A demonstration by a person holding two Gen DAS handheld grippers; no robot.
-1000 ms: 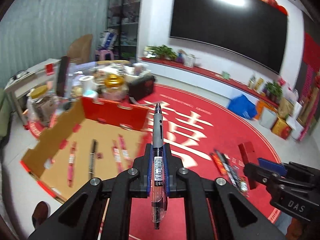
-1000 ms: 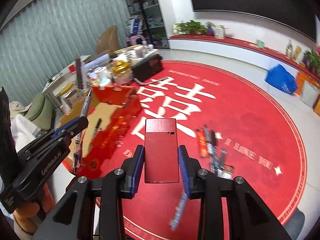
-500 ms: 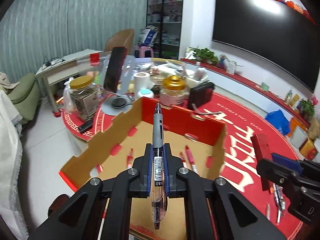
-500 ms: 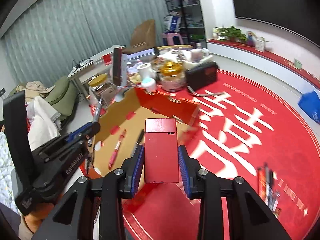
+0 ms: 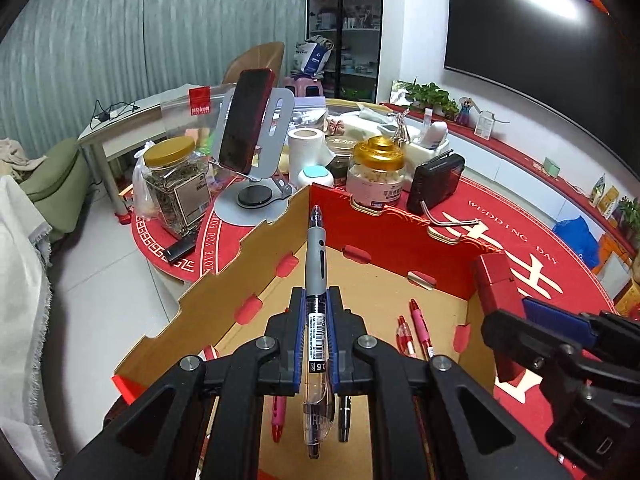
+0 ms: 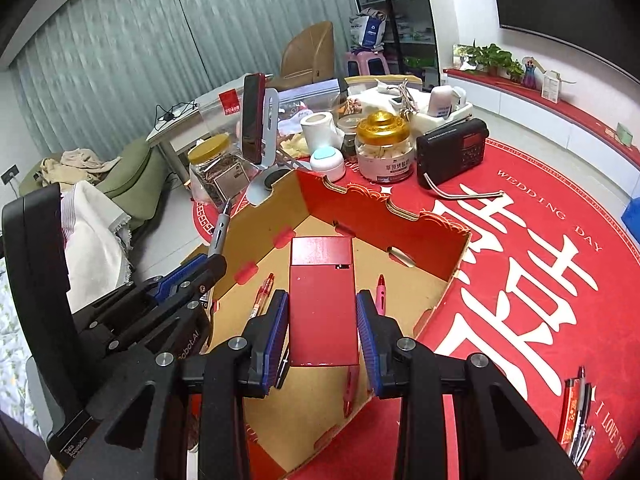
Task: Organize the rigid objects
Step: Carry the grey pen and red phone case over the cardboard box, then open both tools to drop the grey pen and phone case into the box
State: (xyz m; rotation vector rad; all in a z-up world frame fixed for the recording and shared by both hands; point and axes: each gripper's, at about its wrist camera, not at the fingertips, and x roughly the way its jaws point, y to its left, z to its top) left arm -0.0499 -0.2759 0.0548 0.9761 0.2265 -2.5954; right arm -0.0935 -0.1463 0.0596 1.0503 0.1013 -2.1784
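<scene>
The left gripper point(image 5: 316, 334) is clenched on a gel pen point(image 5: 315, 280), held pointing forward above the left half of the cardboard box point(image 6: 424, 216); the right gripper point(image 6: 322, 322) grips a flat red case point(image 6: 322, 300) over the box's middle. Several pens point(image 6: 262, 294) already lie on the box floor, so sorting looks well under way, with both held items seemingly ready for release. More pens point(image 6: 578, 412) wait on the red mat point(image 6: 520, 280) near its right edge, so work remains. The grippers hide much of the box floor, so the count inside is unclear; the loose pile is cut off at the right wrist view's edge
</scene>
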